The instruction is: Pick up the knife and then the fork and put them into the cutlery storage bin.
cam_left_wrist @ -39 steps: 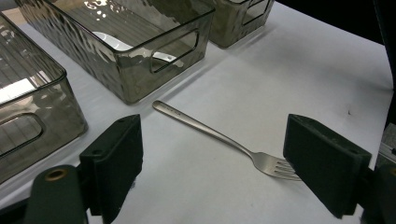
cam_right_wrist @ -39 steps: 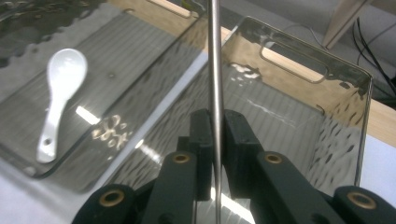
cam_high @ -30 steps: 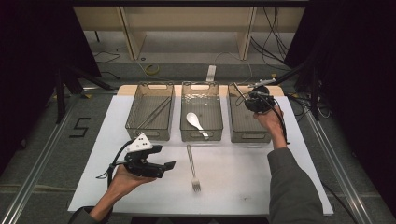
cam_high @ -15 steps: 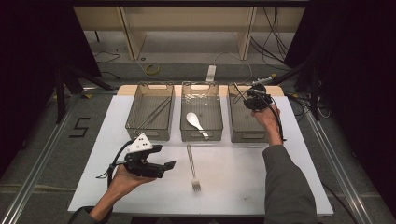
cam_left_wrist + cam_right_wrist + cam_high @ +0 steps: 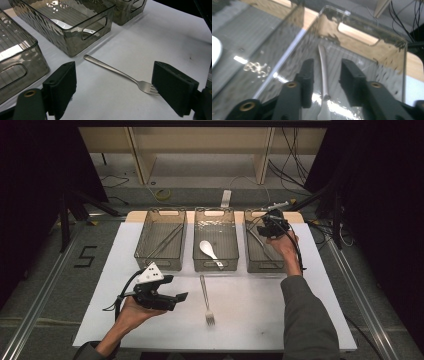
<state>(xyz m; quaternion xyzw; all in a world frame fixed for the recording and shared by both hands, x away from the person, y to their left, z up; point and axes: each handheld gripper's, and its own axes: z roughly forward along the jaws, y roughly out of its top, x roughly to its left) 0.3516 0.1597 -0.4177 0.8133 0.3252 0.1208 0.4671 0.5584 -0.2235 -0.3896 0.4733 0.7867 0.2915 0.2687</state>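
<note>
A metal fork (image 5: 205, 295) lies on the white table mat (image 5: 260, 320), tines toward the person. My left gripper (image 5: 176, 288) hovers left of it, open, the fork (image 5: 117, 72) lying on the mat ahead between its wide jaws. My right gripper (image 5: 262, 227) reaches down into the right bin (image 5: 265, 267). Its jaws have just been opening. A slim metal utensil (image 5: 325, 82) rests on the bin floor between them, and the pads stand clear of it, so my right gripper (image 5: 325, 65) is open.
Three smoky clear bins stand in a row at the back of the mat. The left bin (image 5: 155, 262) holds thin sticks (image 5: 167, 240). A white spoon (image 5: 206, 248) lies in the middle bin (image 5: 216, 265). Cables hang at the far right.
The right hand has shifted very slightly over the right bin. The left hand, its gripper and the fork have stayed where they were.
</note>
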